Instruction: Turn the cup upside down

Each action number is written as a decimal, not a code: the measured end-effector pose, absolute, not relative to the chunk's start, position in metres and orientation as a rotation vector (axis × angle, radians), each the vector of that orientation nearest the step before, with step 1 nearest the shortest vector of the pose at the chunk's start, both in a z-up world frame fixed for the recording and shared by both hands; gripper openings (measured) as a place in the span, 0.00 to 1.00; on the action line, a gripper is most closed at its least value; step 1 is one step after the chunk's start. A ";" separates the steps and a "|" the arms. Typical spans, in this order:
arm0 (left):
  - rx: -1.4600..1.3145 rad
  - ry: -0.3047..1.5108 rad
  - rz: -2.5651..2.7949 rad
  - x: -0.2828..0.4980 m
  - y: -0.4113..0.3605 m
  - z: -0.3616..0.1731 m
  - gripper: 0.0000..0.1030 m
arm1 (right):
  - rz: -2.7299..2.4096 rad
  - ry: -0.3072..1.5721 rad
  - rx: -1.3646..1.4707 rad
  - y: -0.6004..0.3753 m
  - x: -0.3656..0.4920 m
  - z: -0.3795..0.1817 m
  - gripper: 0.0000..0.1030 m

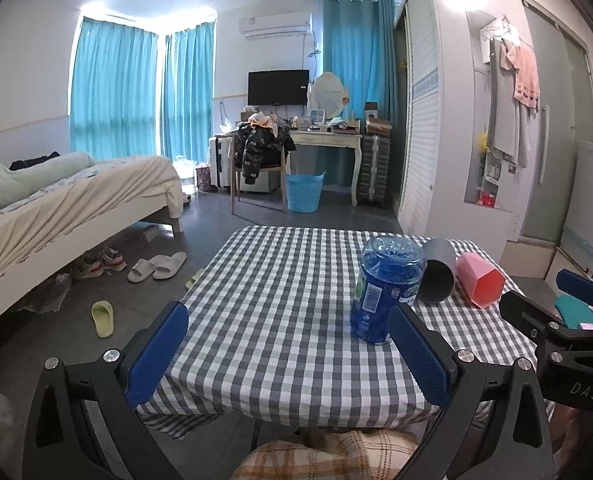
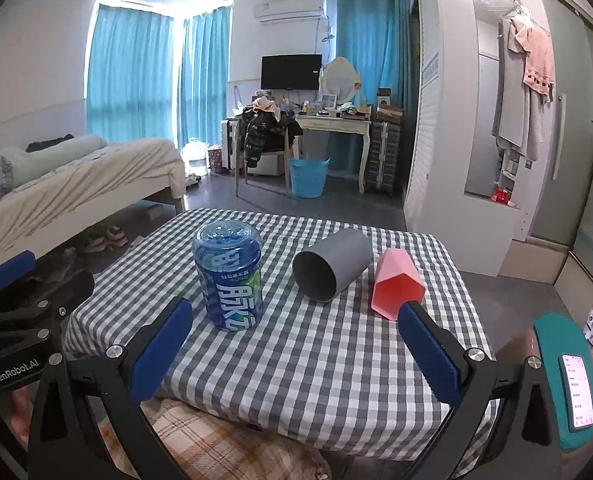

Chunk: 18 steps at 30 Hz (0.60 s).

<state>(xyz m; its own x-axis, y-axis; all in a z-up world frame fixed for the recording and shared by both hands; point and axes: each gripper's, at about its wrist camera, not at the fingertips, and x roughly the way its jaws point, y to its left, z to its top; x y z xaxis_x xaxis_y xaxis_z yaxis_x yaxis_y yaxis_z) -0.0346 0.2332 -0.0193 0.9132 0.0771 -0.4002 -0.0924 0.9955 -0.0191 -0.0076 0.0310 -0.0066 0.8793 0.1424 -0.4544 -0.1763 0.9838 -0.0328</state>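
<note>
A grey cup (image 2: 332,270) lies on its side on the checked table (image 2: 316,360), its mouth facing me; it also shows in the left wrist view (image 1: 438,270). A pink faceted cup (image 2: 396,286) lies on its side just right of it, also in the left wrist view (image 1: 478,280). A blue can-shaped container (image 2: 230,276) stands upright to the left, near my left gripper (image 1: 286,354) in the left wrist view (image 1: 384,290). My left gripper is open and empty at the table's near edge. My right gripper (image 2: 294,350) is open and empty, short of both cups.
A phone in a teal case (image 2: 572,380) is mounted at the right of my right gripper. Beyond the table are a bed (image 1: 76,196), slippers on the floor (image 1: 156,266), a blue basket (image 1: 304,192), a chair and a desk.
</note>
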 end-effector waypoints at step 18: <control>-0.031 0.409 0.096 -0.037 0.228 -0.020 1.00 | 0.156 0.459 -0.070 0.031 -0.009 -0.005 1.00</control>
